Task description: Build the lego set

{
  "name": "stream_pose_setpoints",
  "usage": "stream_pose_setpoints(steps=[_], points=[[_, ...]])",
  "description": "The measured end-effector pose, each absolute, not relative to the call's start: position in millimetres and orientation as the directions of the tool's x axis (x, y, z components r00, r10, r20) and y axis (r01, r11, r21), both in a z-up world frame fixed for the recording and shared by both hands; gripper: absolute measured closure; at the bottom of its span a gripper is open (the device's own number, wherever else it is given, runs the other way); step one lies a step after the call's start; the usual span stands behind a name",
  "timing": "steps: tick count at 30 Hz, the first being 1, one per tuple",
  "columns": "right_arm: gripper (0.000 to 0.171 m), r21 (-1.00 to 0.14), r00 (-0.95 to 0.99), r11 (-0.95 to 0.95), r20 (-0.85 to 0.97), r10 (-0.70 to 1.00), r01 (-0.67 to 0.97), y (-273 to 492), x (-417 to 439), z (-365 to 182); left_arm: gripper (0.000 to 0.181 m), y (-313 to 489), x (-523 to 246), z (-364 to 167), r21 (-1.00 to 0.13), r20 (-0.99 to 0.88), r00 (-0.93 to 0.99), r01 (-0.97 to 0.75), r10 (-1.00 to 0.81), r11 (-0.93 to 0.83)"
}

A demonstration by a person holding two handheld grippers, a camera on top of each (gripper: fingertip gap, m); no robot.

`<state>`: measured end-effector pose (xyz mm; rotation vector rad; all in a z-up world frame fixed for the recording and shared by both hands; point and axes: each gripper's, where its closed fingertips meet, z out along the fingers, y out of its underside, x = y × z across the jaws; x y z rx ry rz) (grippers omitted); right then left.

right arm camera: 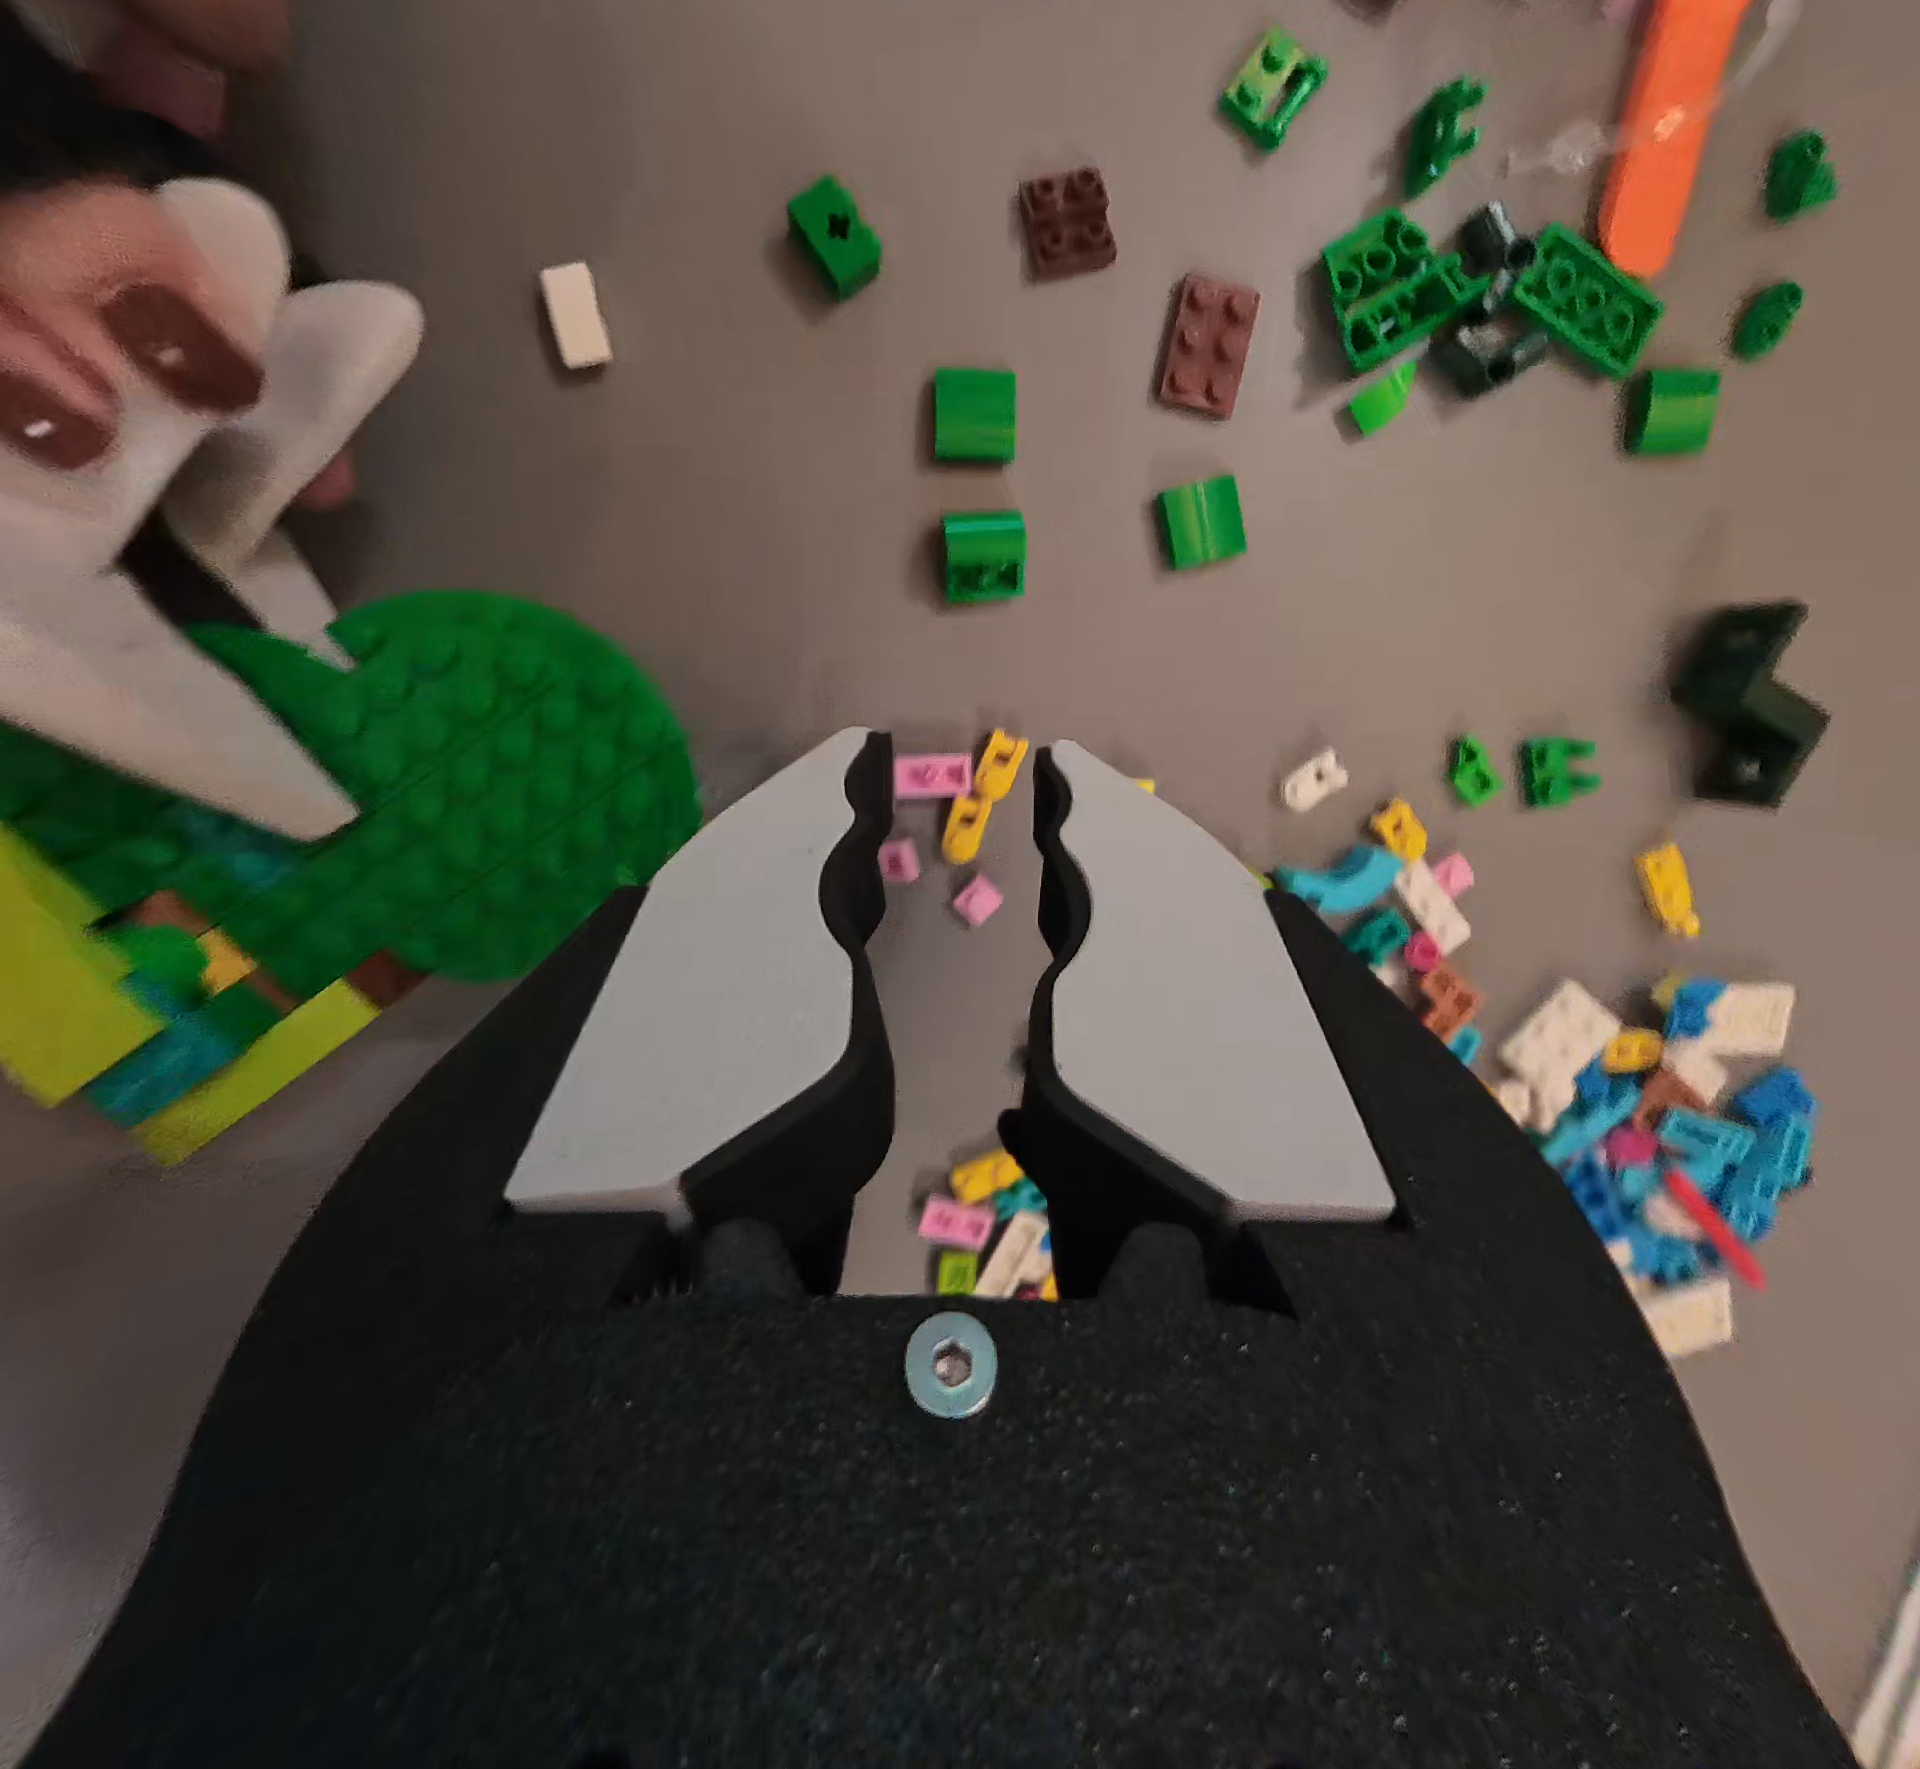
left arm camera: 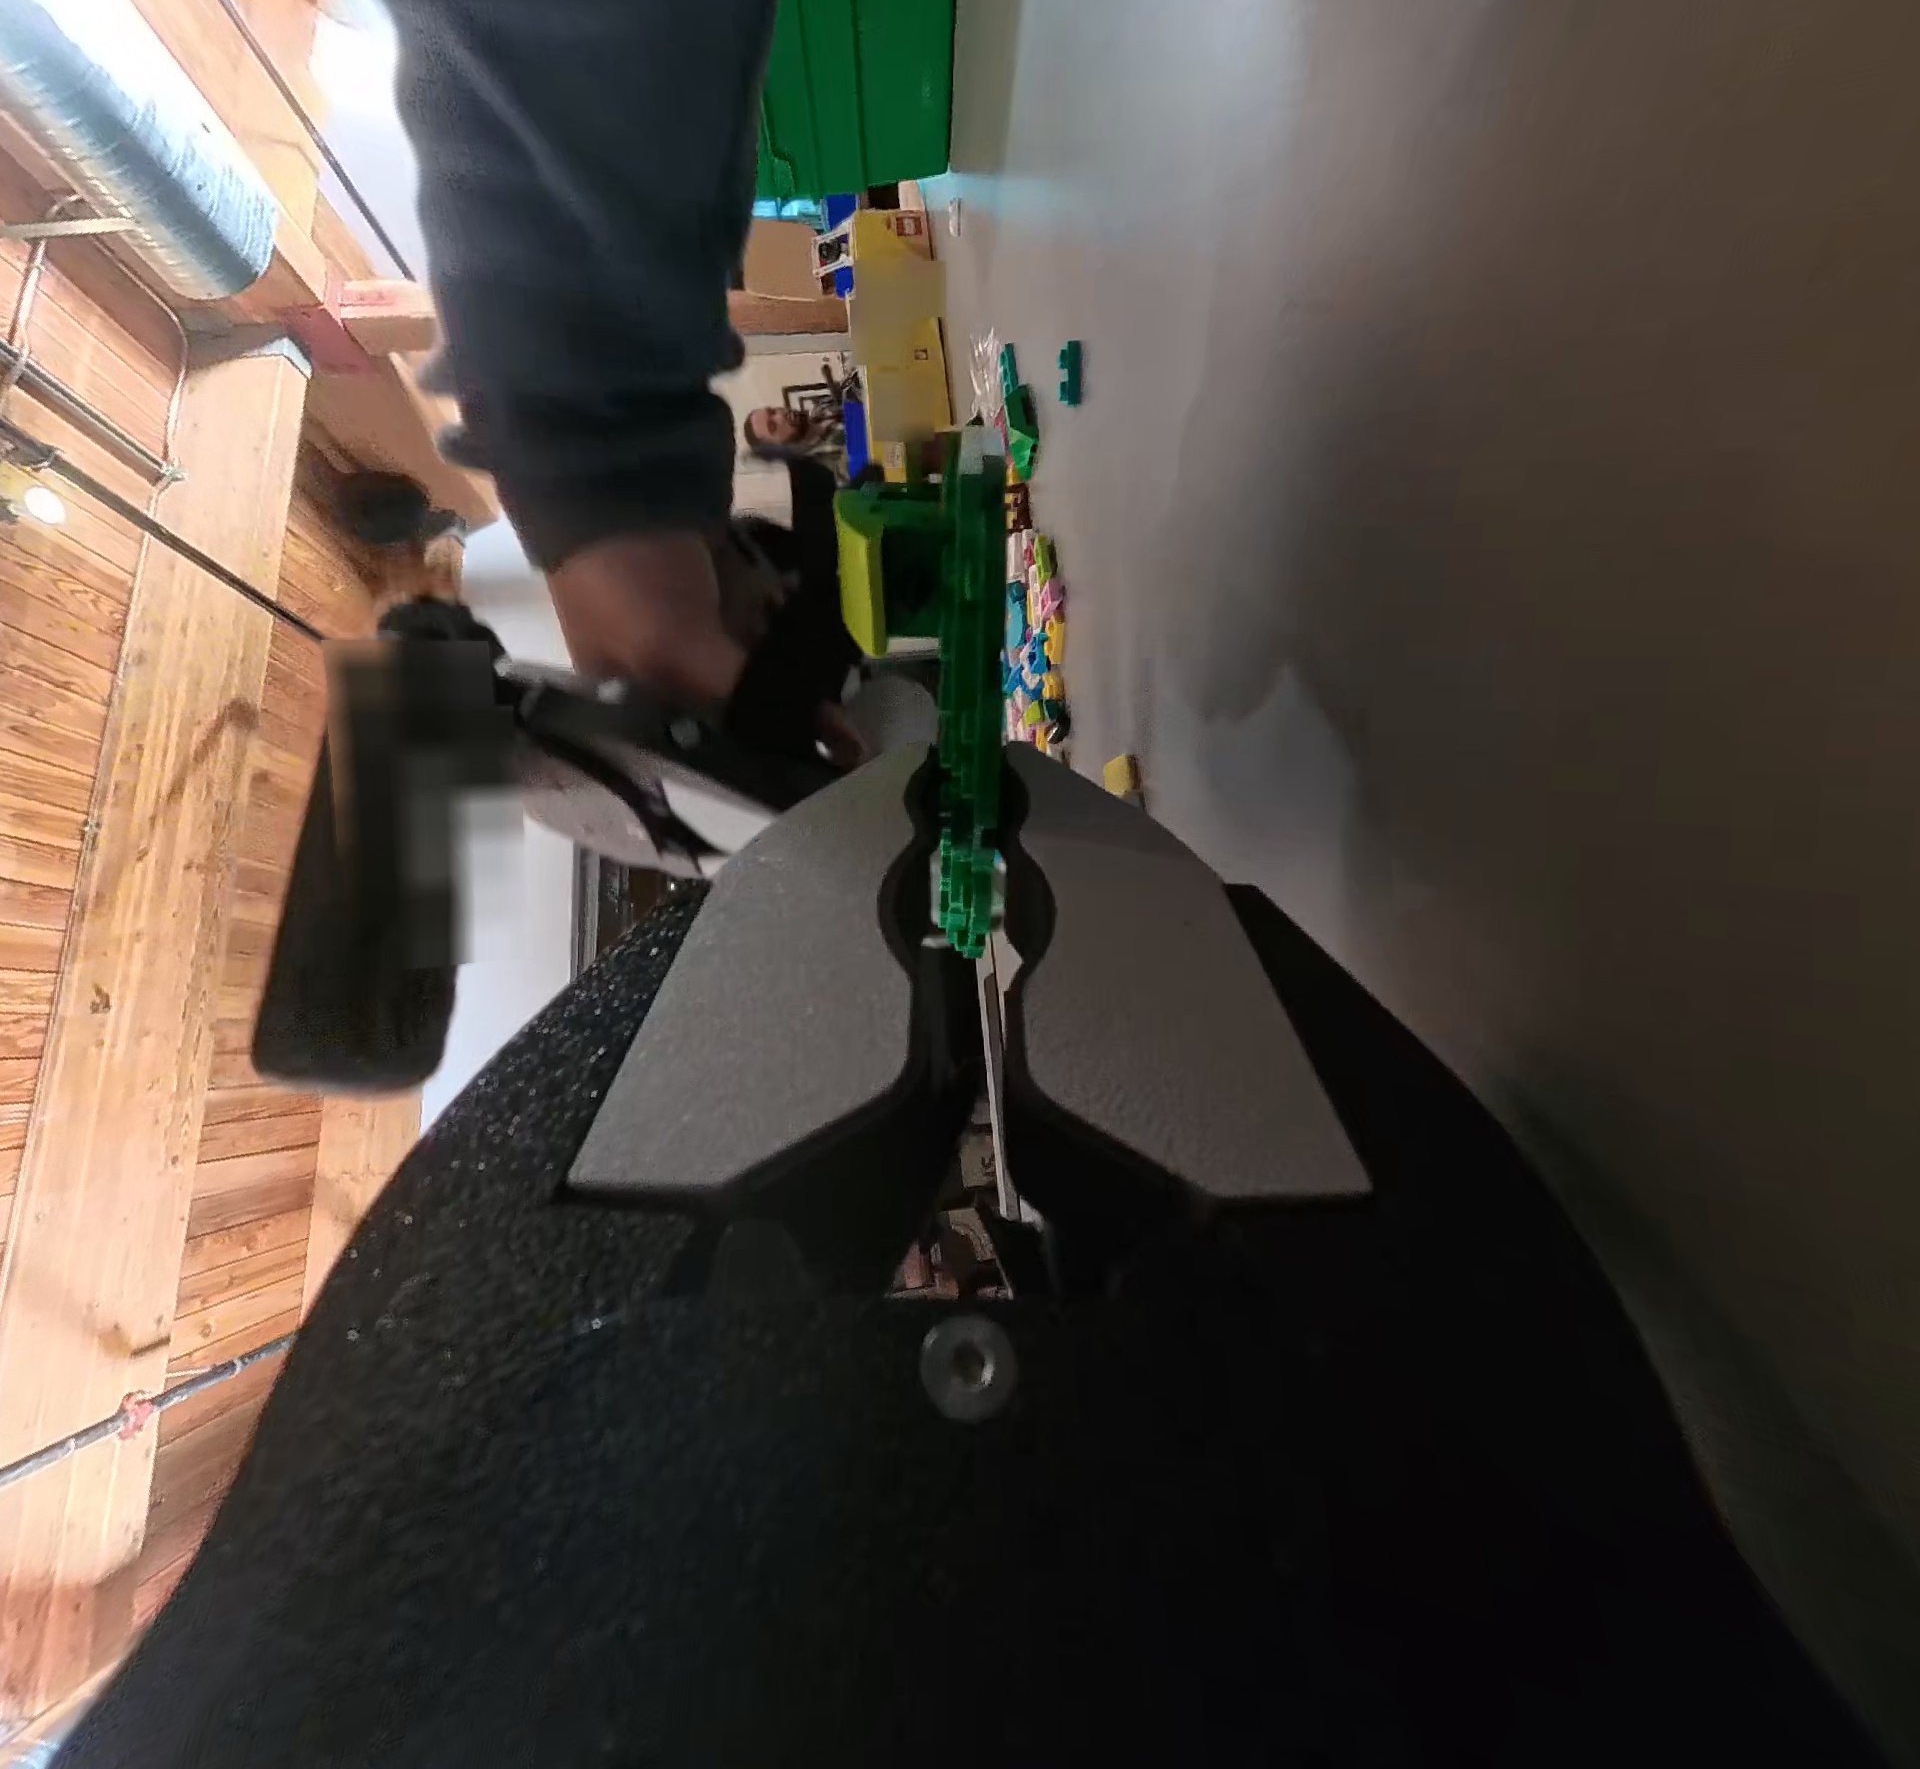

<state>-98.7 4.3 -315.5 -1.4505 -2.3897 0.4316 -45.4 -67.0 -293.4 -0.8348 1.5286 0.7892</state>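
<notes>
My left gripper is shut on the edge of a green Lego base plate, held on edge above the grey table; lime green bricks are built on its far part. In the right wrist view the same green rounded plate with lime and teal bricks shows at left, clamped by the other gripper's grey fingers. My right gripper is open and empty, hovering over small loose pieces: a pink plate and a yellow clip piece.
Loose bricks lie across the grey table: green slopes, brown plates, a white tile, an orange piece, a dark green bracket, a blue-white heap. A green bin and yellow boxes stand far off. About 9 centimetres separates my left fingertips from my right. Left tips and right tips are each some 10 centimetres from the white tile.
</notes>
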Motion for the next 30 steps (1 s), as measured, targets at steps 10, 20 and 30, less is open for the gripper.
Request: stream_pose_setpoints(steps=[10, 20, 30], points=[[0.146, -0.366, -0.571, 0.555, 0.075, 0.818, 0.747, 1.7, -131.0, -336.4, 0.173, -66.6, -44.5, -293.9, 0.014, -0.993, -0.073, -0.852, -0.093, 0.524], [0.147, -0.297, -0.620, 0.617, 0.094, 0.779, 0.729, -2.3, -132.6, -329.7, 0.173, -65.0, -44.1, -295.0, 0.001, -0.991, -0.070, -0.852, -0.112, 0.524], [0.147, -0.320, -0.629, 0.601, 0.021, 0.777, 0.732, -2.2, -127.6, -343.1, 0.173, -64.2, -43.5, -297.5, -0.002, -0.989, -0.077, -0.852, -0.130, 0.524]])
